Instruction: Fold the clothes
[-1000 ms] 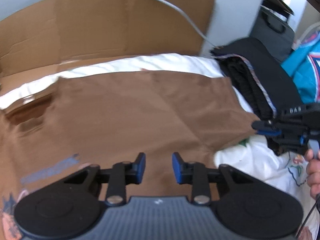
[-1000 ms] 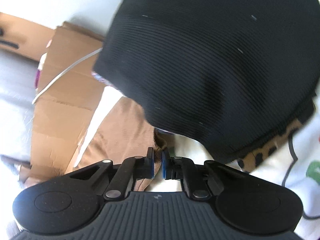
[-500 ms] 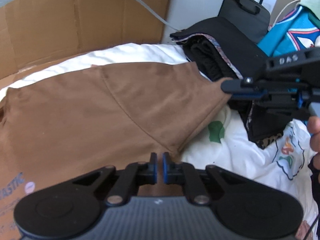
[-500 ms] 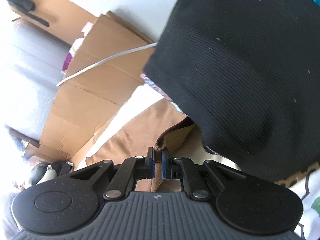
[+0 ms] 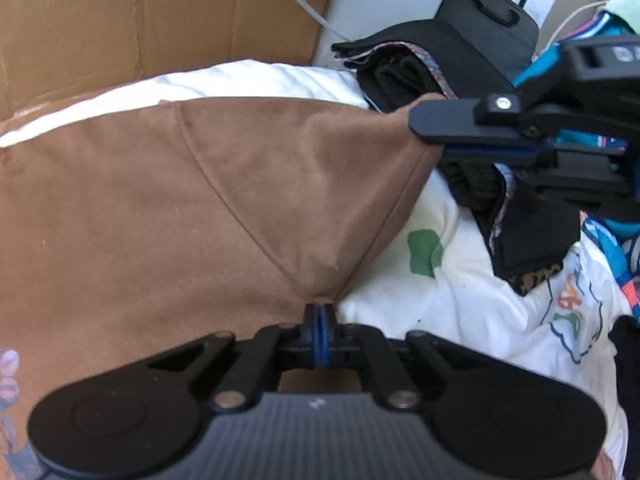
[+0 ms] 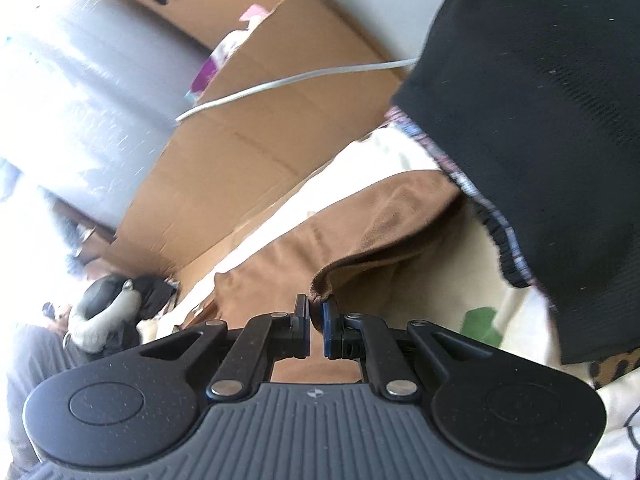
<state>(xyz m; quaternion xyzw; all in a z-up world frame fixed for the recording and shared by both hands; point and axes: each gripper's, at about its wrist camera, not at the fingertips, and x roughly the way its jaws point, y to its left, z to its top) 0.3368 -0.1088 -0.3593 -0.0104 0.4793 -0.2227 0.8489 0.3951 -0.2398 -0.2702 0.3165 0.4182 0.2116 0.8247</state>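
A brown garment (image 5: 160, 208) lies spread over a white printed sheet (image 5: 480, 304). My left gripper (image 5: 319, 312) is shut on the garment's near corner, where the cloth puckers into the pads. My right gripper (image 5: 434, 142) comes in from the right of the left wrist view, shut on the garment's far right corner and holding it lifted. In the right wrist view the right gripper (image 6: 316, 312) pinches a rolled brown hem (image 6: 360, 240) between its blue pads.
A stack of folded dark clothes (image 5: 448, 80) sits close behind the right gripper, and fills the upper right of the right wrist view (image 6: 540, 120). Flattened cardboard (image 5: 140, 20) with a white cable (image 6: 280, 80) lines the back. Turquoise clothing (image 5: 600, 40) lies at the far right.
My left gripper has come down onto the brown garment's near corner and shut on it. My right gripper has risen and rolled, lifting the far corner off the sheet.
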